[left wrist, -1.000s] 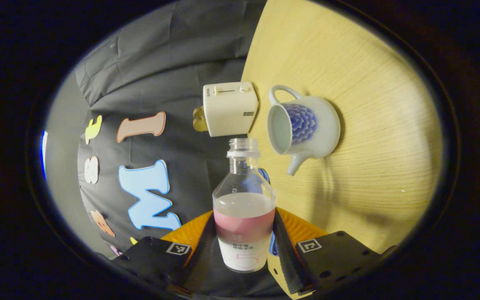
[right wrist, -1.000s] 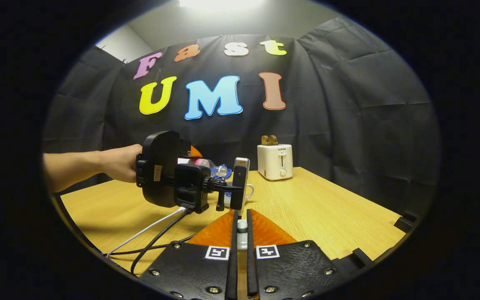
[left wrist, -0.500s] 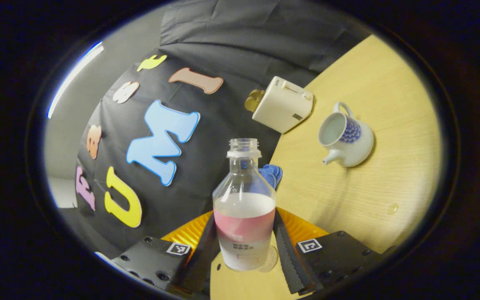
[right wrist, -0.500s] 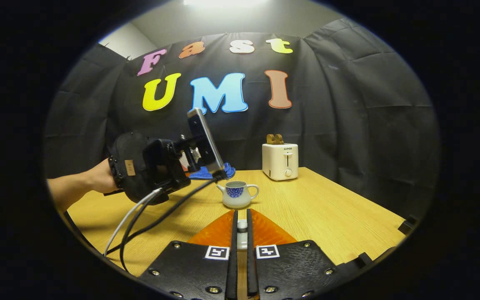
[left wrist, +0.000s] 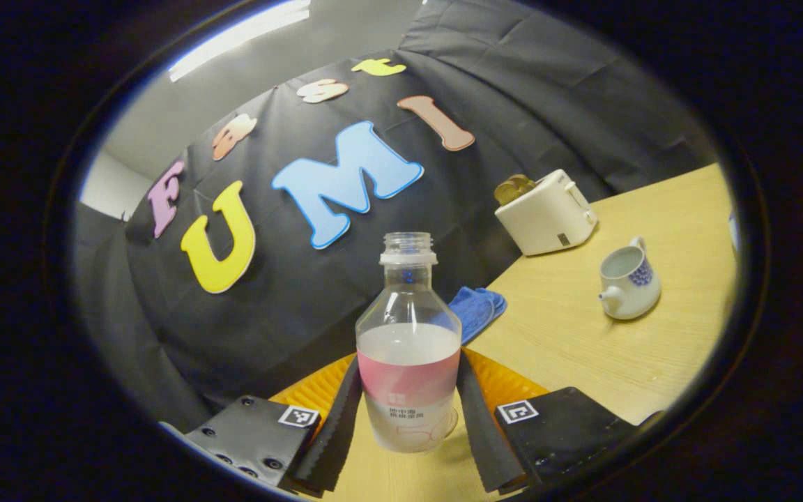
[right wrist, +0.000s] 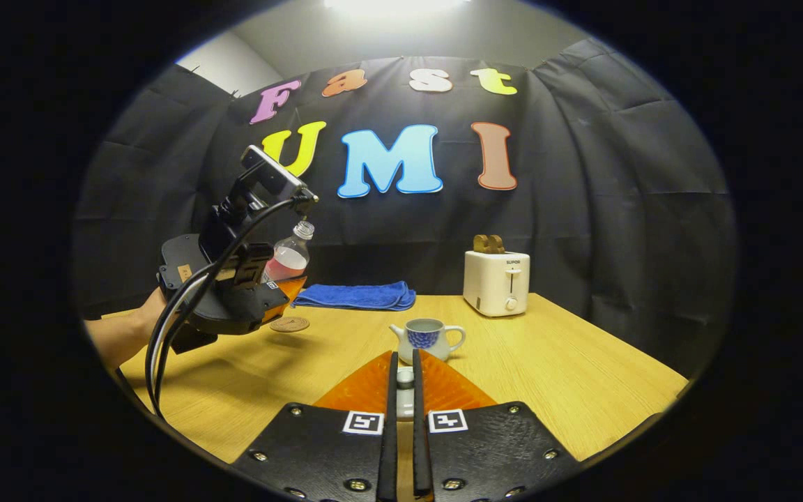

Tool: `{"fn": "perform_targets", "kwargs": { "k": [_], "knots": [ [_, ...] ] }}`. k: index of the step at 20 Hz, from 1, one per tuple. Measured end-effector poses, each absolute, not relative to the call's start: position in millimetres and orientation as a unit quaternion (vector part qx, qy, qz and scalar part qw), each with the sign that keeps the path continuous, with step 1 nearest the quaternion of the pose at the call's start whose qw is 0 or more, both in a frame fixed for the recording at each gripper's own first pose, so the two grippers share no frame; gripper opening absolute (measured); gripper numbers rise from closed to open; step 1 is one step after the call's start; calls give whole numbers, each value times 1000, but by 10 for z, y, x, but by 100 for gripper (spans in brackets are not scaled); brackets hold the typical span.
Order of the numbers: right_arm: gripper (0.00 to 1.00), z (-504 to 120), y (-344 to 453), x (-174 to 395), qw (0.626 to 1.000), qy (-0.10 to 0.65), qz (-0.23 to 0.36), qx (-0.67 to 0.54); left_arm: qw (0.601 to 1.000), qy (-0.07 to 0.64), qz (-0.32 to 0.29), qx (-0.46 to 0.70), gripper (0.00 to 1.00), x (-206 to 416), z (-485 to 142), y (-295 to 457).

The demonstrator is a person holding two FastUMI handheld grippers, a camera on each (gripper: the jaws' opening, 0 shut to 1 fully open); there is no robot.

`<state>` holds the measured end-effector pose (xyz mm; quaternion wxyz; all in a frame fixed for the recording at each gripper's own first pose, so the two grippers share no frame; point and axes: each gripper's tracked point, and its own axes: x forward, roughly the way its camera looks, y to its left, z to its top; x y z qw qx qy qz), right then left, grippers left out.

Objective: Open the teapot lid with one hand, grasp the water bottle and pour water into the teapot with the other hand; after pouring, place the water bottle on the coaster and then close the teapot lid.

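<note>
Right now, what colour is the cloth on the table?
Blue; the cloth shows best in the right gripper view.

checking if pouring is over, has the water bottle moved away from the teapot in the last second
Yes. In the right gripper view the water bottle has swung left and up, away from the teapot, now above the coaster.

White teapot (right wrist: pixel 428 338) blue-patterned; bottle (left wrist: pixel 408 362) pink-banded; towel (right wrist: pixel 356 295) blue.

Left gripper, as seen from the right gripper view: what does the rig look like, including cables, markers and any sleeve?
The left gripper has a bulky black housing with a slim device mounted on top, and one white and one black cable looping down from it. The forearm holding it is bare, no sleeve visible. The right gripper carries two square black-and-white markers.
</note>
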<state>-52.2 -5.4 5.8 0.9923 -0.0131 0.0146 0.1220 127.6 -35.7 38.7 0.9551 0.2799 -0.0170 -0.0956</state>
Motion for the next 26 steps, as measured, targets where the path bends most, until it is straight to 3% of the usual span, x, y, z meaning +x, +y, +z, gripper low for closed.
{"fn": "perform_targets", "kwargs": {
  "k": [6, 13, 26],
  "knots": [
    [9, 81, 162, -414, 990, 13, 141, -21, 986, 23, -98, 130, 84, 1595, 238, 110],
    [9, 43, 132, -327, 990, 21, 135, -18, 996, 27, -88, 20, 84, 2016, 144, 413],
    [9, 14, 39, -260, 992, 27, 125, -12, 996, 32, -87, 10, 87, 2309, -41, 346]
  ]
}}
